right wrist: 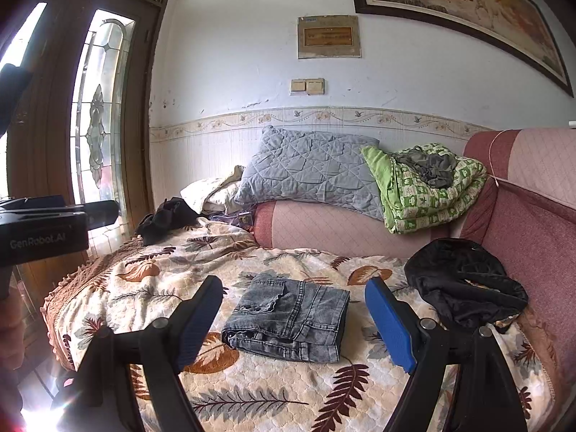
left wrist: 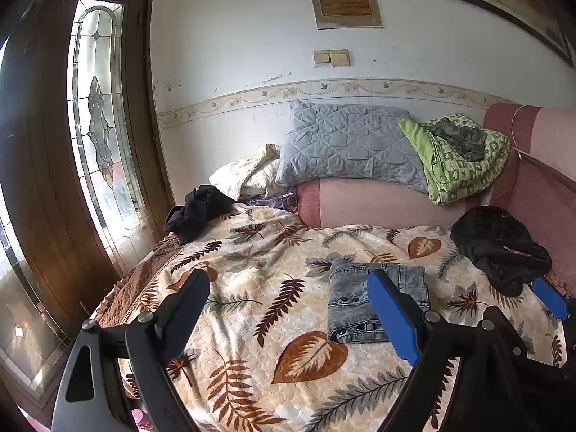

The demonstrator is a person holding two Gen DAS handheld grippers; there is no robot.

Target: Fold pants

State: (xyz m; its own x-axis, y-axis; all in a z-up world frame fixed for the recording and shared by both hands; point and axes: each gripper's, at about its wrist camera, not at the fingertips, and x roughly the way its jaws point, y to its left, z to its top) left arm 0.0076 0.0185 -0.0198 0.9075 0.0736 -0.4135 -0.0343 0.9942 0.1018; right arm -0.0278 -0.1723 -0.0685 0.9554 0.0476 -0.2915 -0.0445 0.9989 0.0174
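Grey denim pants [right wrist: 291,320] lie folded into a compact rectangle on the leaf-patterned bedspread [right wrist: 252,388]. In the left wrist view the folded pants [left wrist: 354,302] sit to the right of centre, partly behind my blue finger pad. My left gripper [left wrist: 288,288] is open and empty, held above the bed and short of the pants. My right gripper [right wrist: 293,297] is open and empty, its fingers spread either side of the pants and raised above them. The left gripper's body [right wrist: 43,226] shows at the left edge of the right wrist view.
A black garment [right wrist: 464,288] lies bunched at the bed's right, by the pink sofa back [right wrist: 532,223]. Another dark garment [right wrist: 165,219] lies at the far left. A grey quilted pillow [right wrist: 309,169] and green blanket [right wrist: 428,194] rest on the bolster. A wooden door [left wrist: 54,165] stands left.
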